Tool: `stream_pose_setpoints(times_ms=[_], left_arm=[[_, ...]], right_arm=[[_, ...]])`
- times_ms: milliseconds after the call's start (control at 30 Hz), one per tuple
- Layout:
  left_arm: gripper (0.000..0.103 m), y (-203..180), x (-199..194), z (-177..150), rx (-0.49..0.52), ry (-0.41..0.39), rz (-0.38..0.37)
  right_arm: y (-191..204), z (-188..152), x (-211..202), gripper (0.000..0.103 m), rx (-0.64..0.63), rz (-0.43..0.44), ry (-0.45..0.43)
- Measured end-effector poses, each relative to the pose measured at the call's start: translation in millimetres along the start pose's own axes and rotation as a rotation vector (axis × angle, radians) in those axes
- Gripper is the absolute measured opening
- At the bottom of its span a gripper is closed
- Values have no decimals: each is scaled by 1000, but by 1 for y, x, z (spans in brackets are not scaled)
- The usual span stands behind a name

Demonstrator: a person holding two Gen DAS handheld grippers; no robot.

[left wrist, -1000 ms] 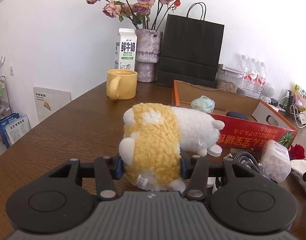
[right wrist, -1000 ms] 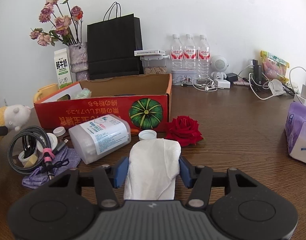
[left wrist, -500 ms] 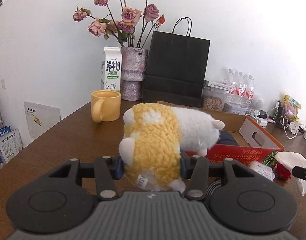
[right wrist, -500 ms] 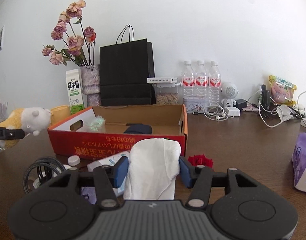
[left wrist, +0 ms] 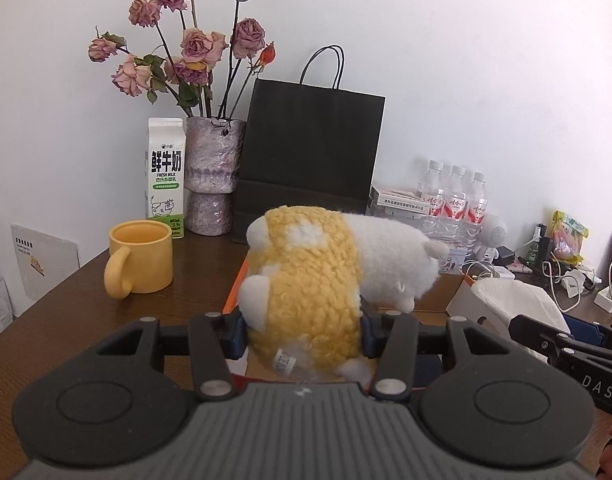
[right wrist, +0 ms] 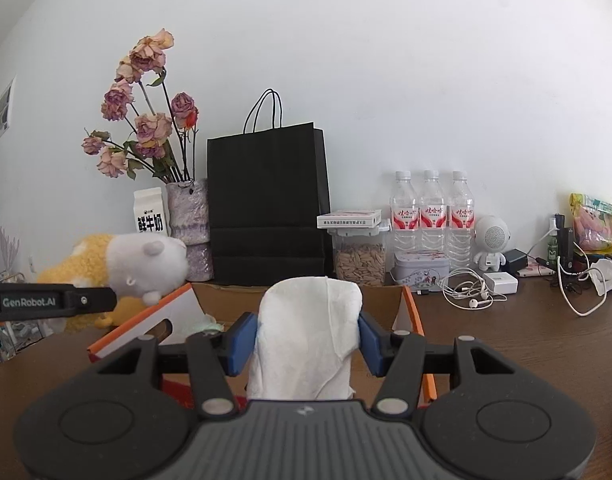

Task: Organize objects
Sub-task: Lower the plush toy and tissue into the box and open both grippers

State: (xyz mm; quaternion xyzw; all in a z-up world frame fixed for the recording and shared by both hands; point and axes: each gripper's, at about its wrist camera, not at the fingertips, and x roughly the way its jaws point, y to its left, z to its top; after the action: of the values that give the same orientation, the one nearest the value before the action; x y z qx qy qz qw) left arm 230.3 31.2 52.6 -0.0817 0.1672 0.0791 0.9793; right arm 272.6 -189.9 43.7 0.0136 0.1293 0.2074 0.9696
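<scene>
My left gripper (left wrist: 302, 338) is shut on a yellow and white plush toy (left wrist: 317, 292), which hangs over the near left end of an orange cardboard box (left wrist: 445, 302). The right gripper (right wrist: 307, 340) is shut on a folded white tissue (right wrist: 307, 340) held above the same box (right wrist: 146, 322). In the right wrist view the plush toy (right wrist: 134, 264) and the left gripper's finger (right wrist: 50, 302) show at the left. In the left wrist view the tissue (left wrist: 517, 300) and the right gripper's finger (left wrist: 565, 344) show at the right.
Along the back wall stand a black paper bag (left wrist: 309, 152), a vase of dried roses (left wrist: 212, 176), a milk carton (left wrist: 166, 176) and three water bottles (right wrist: 431, 212). A yellow mug (left wrist: 140, 258) sits left of the box. Cables, chargers (right wrist: 499, 282) and a small speaker (right wrist: 491, 240) crowd the right.
Both grippers have risen and come forward with their loads. The plush toy now hangs over the box instead of the table in front of it, and the tissue is above the box.
</scene>
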Motion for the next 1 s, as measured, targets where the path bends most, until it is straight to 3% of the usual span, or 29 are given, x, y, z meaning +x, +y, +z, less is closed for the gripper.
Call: stream_pose_setpoints(times_ms=[433,700,800,867,967,1000], left_arm=[[51,-29,63,11,6,36,39],[53,-30,73,2,25,84,46],[67,-28,71,0,21,78,44],[103,-27,68,0,13,65,46],[103,-24,64,0,1,43,46],[103,-24,63,0,-7,43,48]], right_arm=[[-6,8,76,54,41,-30,57],[-4,-2,84,58,9,-43,104],[-4,-5,82,73,7,-55,116],[-5,-7,80,88,7,-56,121],[-6,-9,77,103,20,-65,112],[-7,-10,77,103,20,-70,114]])
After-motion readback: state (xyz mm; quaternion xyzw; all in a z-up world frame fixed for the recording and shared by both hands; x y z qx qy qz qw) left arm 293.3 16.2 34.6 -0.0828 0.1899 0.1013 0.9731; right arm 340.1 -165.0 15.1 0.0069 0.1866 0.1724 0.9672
